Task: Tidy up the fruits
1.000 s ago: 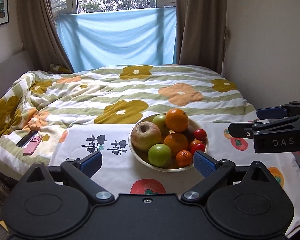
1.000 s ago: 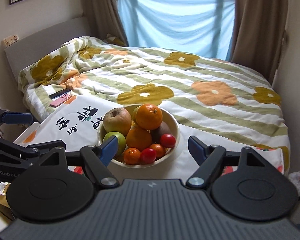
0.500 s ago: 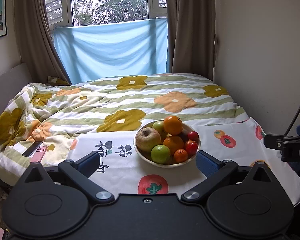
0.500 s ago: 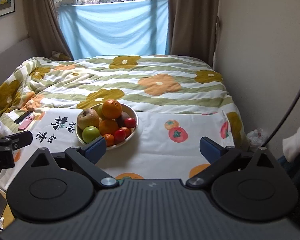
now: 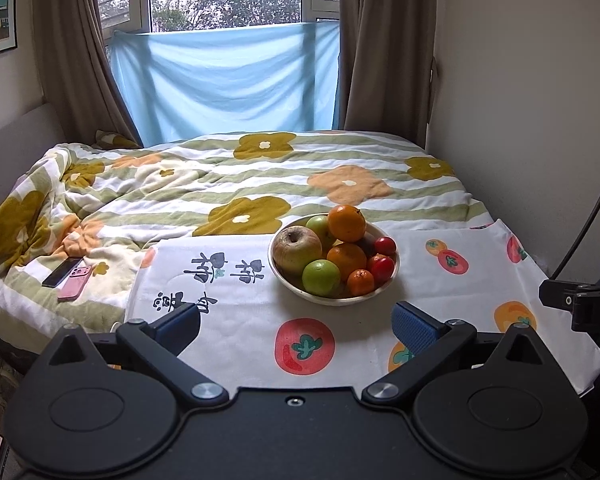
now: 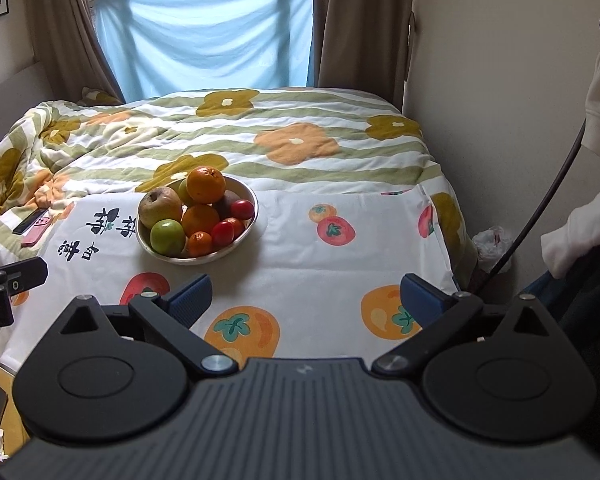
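Shallow pale bowl (image 5: 380, 294) heaped with apples, oranges and small red fruits sits on the fruit-print white cloth (image 5: 452, 300) over the bed. It lies dead ahead of the left claw (image 5: 298, 320), which is released and empty. From the right claw (image 6: 306, 300), likewise spread with nothing between its pads, the bowl is far-left, so the left is better lined up.

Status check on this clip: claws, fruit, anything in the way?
Both claws, left and right, open, empty. Fruit piled in bowl, untouched. Nothing blocking the bowl.

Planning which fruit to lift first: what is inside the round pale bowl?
Round pale bowl: brownish apple, green apples, oranges, small red tomatoes. Anything beneath the pile is covered.
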The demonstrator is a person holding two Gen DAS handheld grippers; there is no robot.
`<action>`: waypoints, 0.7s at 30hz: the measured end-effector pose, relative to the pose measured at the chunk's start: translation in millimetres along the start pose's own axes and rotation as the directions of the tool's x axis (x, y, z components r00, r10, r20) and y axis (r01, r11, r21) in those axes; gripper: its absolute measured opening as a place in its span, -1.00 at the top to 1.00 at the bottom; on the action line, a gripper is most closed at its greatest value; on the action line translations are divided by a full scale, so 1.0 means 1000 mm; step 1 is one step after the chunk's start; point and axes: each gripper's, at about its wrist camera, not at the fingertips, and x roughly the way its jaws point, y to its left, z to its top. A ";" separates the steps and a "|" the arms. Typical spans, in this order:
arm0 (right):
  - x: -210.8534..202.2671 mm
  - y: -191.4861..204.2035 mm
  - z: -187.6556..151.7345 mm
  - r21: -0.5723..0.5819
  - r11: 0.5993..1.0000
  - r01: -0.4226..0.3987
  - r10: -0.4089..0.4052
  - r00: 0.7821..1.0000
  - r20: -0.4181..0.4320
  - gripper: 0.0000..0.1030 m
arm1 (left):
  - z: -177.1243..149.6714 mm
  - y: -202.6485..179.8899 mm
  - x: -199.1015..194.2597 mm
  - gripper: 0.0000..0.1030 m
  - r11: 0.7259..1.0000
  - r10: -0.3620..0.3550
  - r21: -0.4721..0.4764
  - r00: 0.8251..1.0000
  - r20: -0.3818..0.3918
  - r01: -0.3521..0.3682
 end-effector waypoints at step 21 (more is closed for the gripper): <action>0.003 -0.003 -0.005 0.021 1.000 -0.005 0.005 1.000 -0.019 -1.00 | 0.000 -0.003 0.001 -1.00 1.000 0.025 0.012 1.000 -0.017 -0.025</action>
